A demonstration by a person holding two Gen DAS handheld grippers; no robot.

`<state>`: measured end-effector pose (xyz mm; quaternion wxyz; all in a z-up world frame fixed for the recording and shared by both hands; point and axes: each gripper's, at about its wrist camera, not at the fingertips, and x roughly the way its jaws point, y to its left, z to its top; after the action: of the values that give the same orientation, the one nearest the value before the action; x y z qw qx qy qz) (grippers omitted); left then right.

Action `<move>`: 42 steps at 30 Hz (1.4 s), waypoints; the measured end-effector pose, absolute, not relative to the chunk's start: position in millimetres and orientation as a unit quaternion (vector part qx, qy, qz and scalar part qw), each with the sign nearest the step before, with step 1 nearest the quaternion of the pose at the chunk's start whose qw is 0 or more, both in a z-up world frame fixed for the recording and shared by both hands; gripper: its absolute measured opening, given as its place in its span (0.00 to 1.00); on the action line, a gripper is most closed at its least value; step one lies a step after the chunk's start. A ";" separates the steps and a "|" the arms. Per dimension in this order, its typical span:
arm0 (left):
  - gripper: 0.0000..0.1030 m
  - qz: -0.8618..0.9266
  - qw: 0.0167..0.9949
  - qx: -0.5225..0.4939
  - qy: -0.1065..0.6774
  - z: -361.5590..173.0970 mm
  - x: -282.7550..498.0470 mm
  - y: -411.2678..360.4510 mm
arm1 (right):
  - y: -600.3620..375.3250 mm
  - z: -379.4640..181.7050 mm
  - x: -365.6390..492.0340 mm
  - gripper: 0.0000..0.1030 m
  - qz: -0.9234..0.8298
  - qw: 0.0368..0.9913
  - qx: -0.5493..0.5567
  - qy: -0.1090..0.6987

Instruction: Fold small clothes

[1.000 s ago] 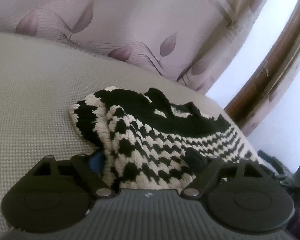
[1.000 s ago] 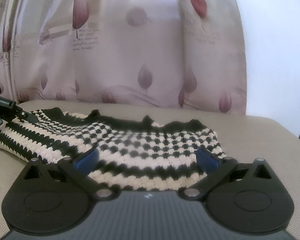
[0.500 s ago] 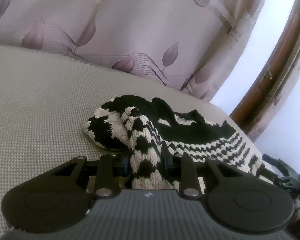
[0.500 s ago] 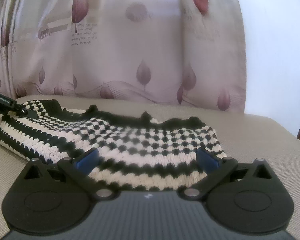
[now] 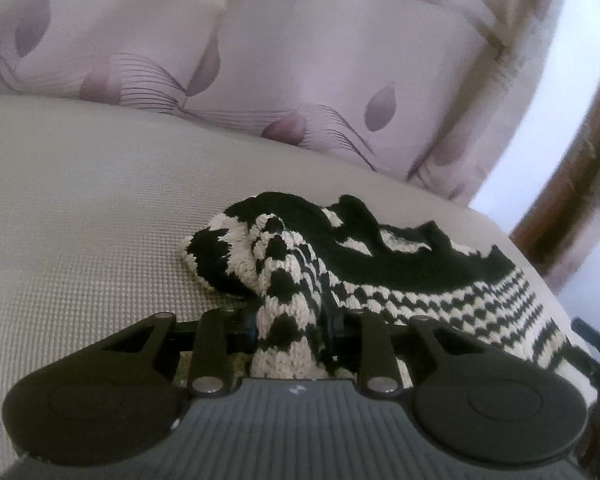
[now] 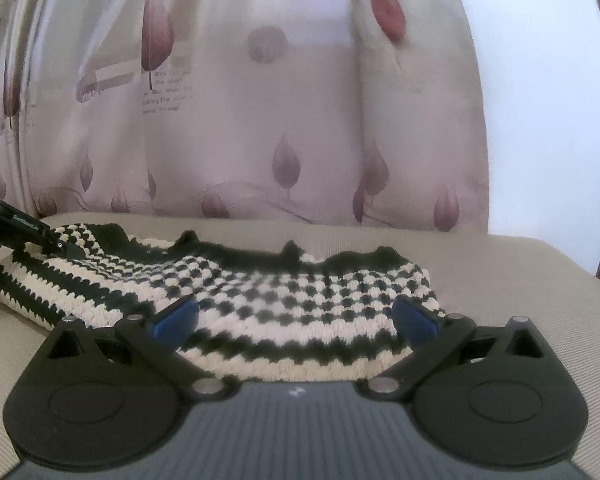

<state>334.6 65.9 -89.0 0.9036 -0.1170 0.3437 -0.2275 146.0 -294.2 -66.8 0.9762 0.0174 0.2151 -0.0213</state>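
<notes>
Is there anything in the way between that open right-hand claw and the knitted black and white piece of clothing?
Nothing visible. The right gripper, jaws spread wide, sits directly at the near edge of the black-and-cream knitted garment on the beige woven surface. The left gripper already pinches its other end.

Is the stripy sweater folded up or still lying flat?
Mostly flat. The sweater lies spread on the cushion; only one corner is bunched up, pinched in the left tool.

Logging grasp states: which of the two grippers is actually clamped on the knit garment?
The left gripper, shut on a bunched fold of the black-and-cream knit garment. The right gripper is open, straddling it.
</notes>
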 end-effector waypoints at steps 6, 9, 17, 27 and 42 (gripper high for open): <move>0.25 -0.153 0.903 -0.179 0.358 -71.2 329.2 56.2 | -297.4 -65.4 140.8 1.00 -0.018 0.979 0.029 0.200; 0.24 -0.133 0.893 -0.226 0.366 -63.3 327.1 52.7 | -299.8 -64.7 139.4 1.00 -0.016 0.980 0.036 0.194; 0.22 -0.133 0.882 -0.272 0.362 -43.3 313.0 27.8 | -303.2 -64.1 134.9 1.00 -0.010 0.982 0.051 0.180; 0.22 -0.196 0.872 -0.285 0.347 -48.3 298.6 -11.7 | -308.9 -63.1 134.7 1.00 0.022 0.979 0.093 0.181; 0.34 -0.323 0.818 -0.386 0.280 -95.5 293.3 0.8 | -311.4 -80.3 238.9 1.00 0.241 0.785 0.523 0.228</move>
<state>293.3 0.8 -95.5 0.8176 -0.3857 0.2803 -0.3229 238.9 -311.4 -80.3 0.7850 0.5233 0.2282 0.2405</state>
